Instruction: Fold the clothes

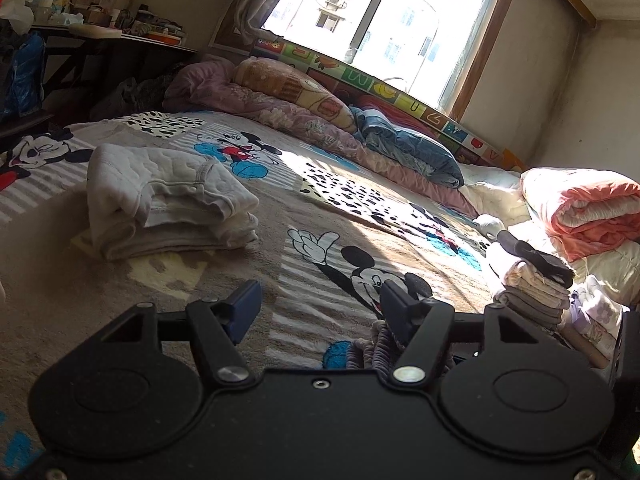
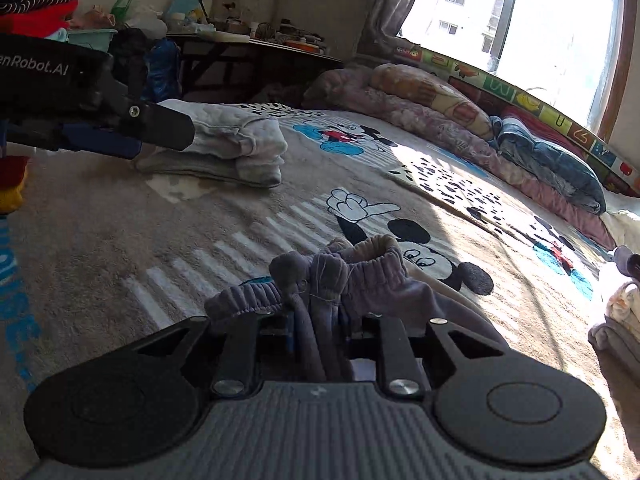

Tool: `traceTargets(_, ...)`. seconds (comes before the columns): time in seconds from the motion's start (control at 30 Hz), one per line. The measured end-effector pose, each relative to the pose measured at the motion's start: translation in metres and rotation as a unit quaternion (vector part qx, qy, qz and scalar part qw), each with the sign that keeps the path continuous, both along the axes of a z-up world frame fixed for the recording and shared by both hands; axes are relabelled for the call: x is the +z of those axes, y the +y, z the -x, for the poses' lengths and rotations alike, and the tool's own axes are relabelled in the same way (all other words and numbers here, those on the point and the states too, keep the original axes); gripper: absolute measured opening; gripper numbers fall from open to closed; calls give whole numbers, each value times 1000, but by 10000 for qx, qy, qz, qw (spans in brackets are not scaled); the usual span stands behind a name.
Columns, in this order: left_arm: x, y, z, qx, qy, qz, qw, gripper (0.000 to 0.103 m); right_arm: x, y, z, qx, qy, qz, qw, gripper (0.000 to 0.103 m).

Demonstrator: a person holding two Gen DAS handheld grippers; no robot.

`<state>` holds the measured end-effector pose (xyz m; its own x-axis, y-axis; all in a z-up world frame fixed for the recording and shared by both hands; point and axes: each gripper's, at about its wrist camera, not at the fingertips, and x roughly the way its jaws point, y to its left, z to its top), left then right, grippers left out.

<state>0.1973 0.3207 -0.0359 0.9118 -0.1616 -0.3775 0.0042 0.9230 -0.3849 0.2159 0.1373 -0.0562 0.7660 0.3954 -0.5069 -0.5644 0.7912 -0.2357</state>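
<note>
Pinching the purple garment's elastic waistband (image 2: 316, 280), your right gripper (image 2: 318, 336) is closed while your left gripper (image 1: 316, 312) gapes empty above the cartoon-mouse blanket (image 1: 320, 208).

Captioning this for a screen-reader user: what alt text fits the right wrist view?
The right gripper is shut on a bunched purple garment over a cartoon-mouse bedspread. The left gripper reaches in from the left, in front of a folded pale pile; rolled quilts line the sunlit window.

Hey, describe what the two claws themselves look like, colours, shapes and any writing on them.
The left claw has a smooth black body with two round discs, silver pivot bolts and dark blue finger pads. The right claw is black too, but with a ribbed grey centre panel. White lettering ending "enRobot.AI" marks the left claw's side.
</note>
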Motion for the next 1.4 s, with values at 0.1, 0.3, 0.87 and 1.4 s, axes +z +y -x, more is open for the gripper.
traceTargets(0.1, 1, -3, -3, 21, -12, -40, 10000, 65, 5, 7, 17, 390, -271, 1, 9989, 45)
traceTargets(0.3, 7, -18, -11, 111, -155, -362, 9992, 65, 15, -14, 63, 1025, -494, 193, 9933, 52)
traceTargets(0.87, -18, -175, -71, -1525, -198, -2534, 9551, 35, -33, -156, 45, -430, 186, -580, 9972, 55)
traceTargets(1.4, -47, -148, -92, -1460, 746, -1879, 9684, 33, -31, -172, 55, -521, 673, -825, 9929, 70)
